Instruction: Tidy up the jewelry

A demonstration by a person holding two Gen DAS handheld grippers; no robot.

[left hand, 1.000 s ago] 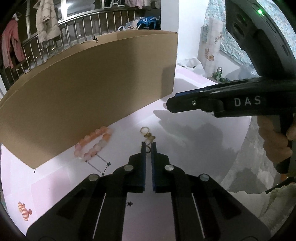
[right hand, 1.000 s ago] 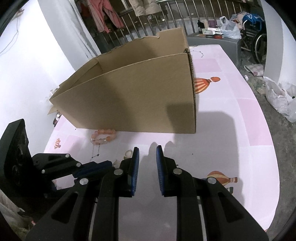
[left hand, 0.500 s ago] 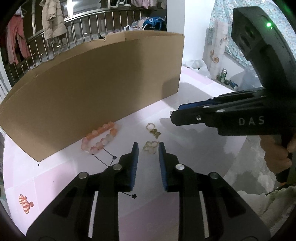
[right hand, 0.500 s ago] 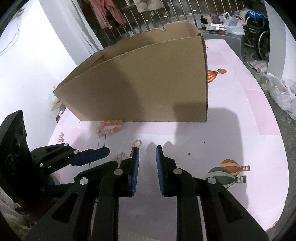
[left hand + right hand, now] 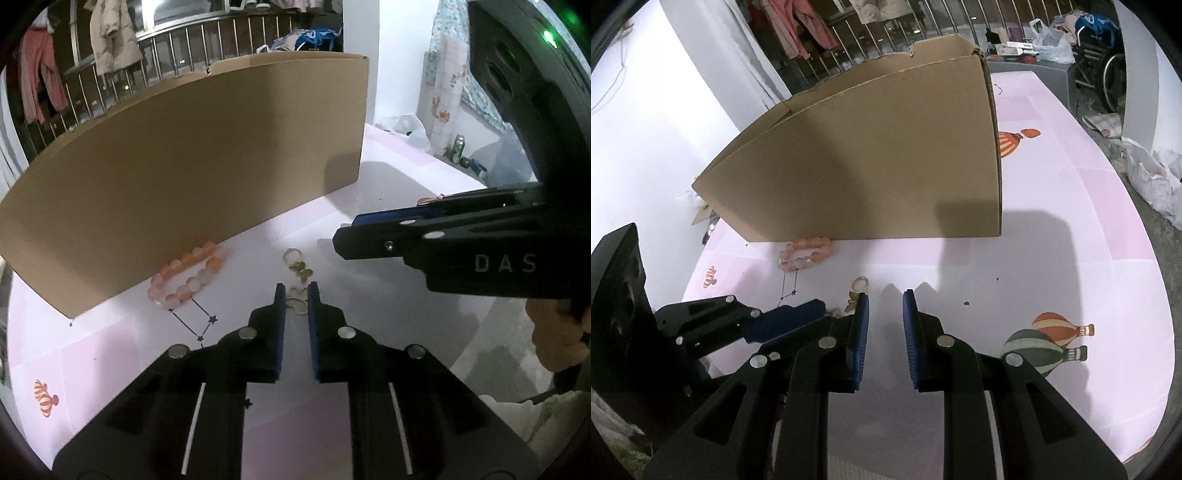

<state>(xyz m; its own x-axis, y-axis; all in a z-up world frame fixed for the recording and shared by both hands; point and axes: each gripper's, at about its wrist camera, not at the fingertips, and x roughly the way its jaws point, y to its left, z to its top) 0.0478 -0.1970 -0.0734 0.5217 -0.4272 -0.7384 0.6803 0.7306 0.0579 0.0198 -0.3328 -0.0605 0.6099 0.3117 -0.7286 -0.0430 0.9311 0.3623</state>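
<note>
A gold butterfly chain with a ring (image 5: 298,271) lies on the pink tablecloth; it also shows in the right wrist view (image 5: 856,291). My left gripper (image 5: 296,291) is open, its fingertips on either side of the chain's near end. A pink bead bracelet (image 5: 190,271) lies against the cardboard box (image 5: 184,166), left of the chain; the bracelet also shows in the right wrist view (image 5: 806,252). My right gripper (image 5: 885,306) is open and empty, hovering just right of the chain.
The tall cardboard box (image 5: 879,158) stands behind the jewelry, open at the top. The tablecloth (image 5: 1071,229) has hot-air balloon prints. The table's right edge drops to a floor with bags (image 5: 1156,177). A railing with hung clothes is behind.
My left gripper opened from nearly shut and drew back a little from the chain, then came on around its near end. My right gripper stayed open and drifted slightly.
</note>
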